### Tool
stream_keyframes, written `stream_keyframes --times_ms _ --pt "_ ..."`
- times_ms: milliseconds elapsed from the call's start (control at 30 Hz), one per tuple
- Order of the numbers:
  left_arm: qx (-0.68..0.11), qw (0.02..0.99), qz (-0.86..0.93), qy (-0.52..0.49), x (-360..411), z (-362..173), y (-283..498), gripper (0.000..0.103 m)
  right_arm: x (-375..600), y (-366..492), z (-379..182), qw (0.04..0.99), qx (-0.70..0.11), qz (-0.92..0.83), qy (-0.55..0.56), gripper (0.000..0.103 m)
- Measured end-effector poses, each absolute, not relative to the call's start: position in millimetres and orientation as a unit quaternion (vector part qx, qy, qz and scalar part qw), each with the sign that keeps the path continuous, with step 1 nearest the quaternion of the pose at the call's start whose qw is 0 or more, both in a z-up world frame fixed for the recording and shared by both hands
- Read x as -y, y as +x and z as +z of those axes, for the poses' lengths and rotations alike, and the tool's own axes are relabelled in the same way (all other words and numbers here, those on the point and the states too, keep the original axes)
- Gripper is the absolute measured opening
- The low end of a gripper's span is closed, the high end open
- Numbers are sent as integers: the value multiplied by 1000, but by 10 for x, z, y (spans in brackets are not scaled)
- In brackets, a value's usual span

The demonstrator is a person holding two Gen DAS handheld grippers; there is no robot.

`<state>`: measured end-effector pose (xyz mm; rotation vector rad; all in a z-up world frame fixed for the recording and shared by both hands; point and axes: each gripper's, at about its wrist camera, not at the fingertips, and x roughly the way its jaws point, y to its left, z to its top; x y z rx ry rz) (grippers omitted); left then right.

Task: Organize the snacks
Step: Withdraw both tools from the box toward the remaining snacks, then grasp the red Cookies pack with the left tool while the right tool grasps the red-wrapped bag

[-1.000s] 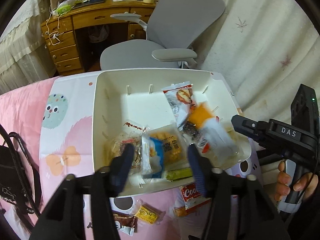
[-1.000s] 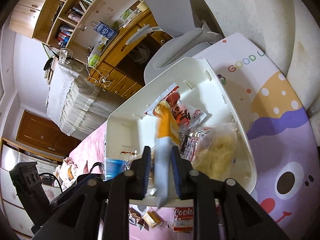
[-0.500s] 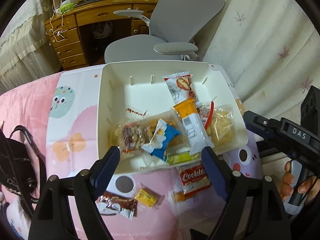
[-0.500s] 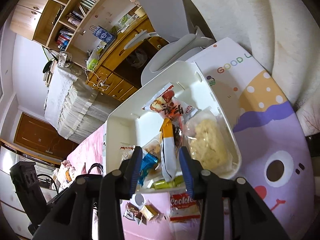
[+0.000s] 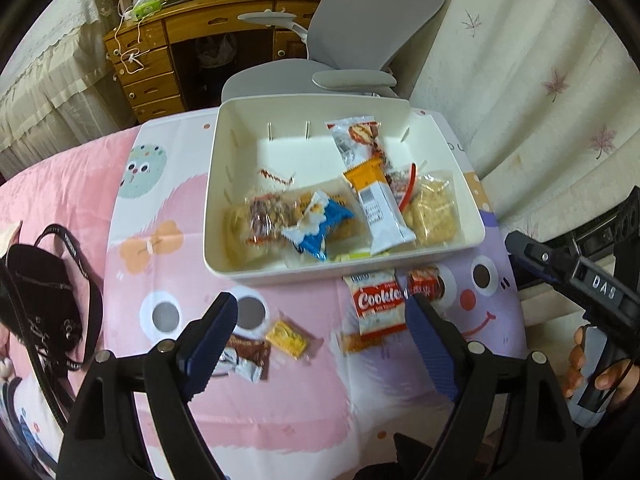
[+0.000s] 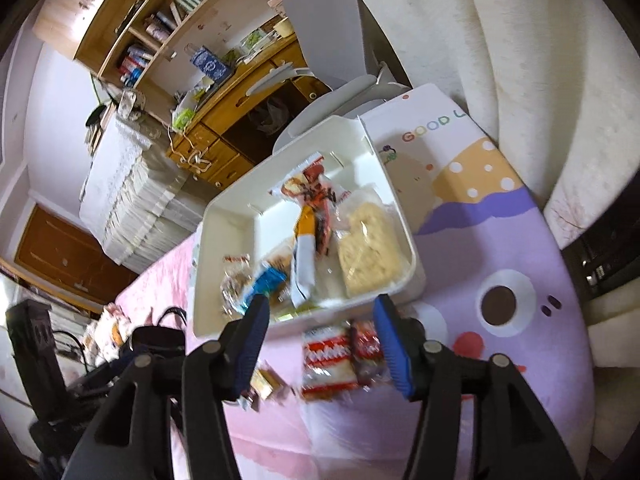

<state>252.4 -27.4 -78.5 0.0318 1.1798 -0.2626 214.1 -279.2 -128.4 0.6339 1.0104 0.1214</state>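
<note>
Both grippers have pulled back from the white plastic bin point(image 5: 460, 216) since the earlier frames, and both sets of jaws have just been opening, with nothing between them. Then the right gripper point(image 6: 320, 336) pinched the orange-and-white snack bar wrapper point(image 5: 378, 208); that bar now lies inside the bin, apart from the blue pads.

Nearest the left wrist camera, the left gripper point(image 5: 320, 340) hangs wide open and empty above the pink cartoon-print cloth point(image 5: 280, 392). Just beyond its pads lie a brown foil packet point(image 5: 244, 354), a small yellow packet point(image 5: 286, 338), a red-and-white "Cookies" packet point(image 5: 376, 306) and a small red packet point(image 5: 424, 282), all on the cloth outside the bin. At the right edge, a hand point(image 5: 600, 372) grips the black handle of the right gripper, which stands about half open and empty.

Farther on, the bin holds a blue-and-white packet point(image 5: 320, 228), a clear bag of mixed pieces point(image 5: 264, 216), a clear bag with a pale cake point(image 5: 432, 208) and a red-and-white wrapper point(image 5: 360, 140) near the far wall.

A black strap bag point(image 5: 44, 304) lies at the left. Beyond stand a grey office chair point(image 5: 360, 40) and a wooden desk point(image 5: 160, 64).
</note>
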Motion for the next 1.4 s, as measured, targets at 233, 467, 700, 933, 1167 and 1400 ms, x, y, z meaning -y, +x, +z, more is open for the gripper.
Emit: stream_keyframes --times_ms 233,467,700,933,1167,1400 --pt "-562 820 -109 8 367 -815 2314 85 2767 1889 -1379 839 -479 87 244 61" --pt "-584 807 -89 3 498 -939 2235 85 2720 1764 -1494 860 -464 112 181 61" --pt "-616 785 -70 -13 603 -1173 2312 85 2631 1721 -1641 876 -448 130 121 61" --pt "-649 758 -61 -8 774 -1489 2494 85 2552 1787 -1847 879 -446 146 82 61" --pt "-673 737 -59 0 966 -1793 2664 85 2522 1893 -2067 879 -449 152 58 61" --pt "-695 716 -60 3 1073 -2119 2827 85 2455 1990 -2207 877 -448 168 44 61"
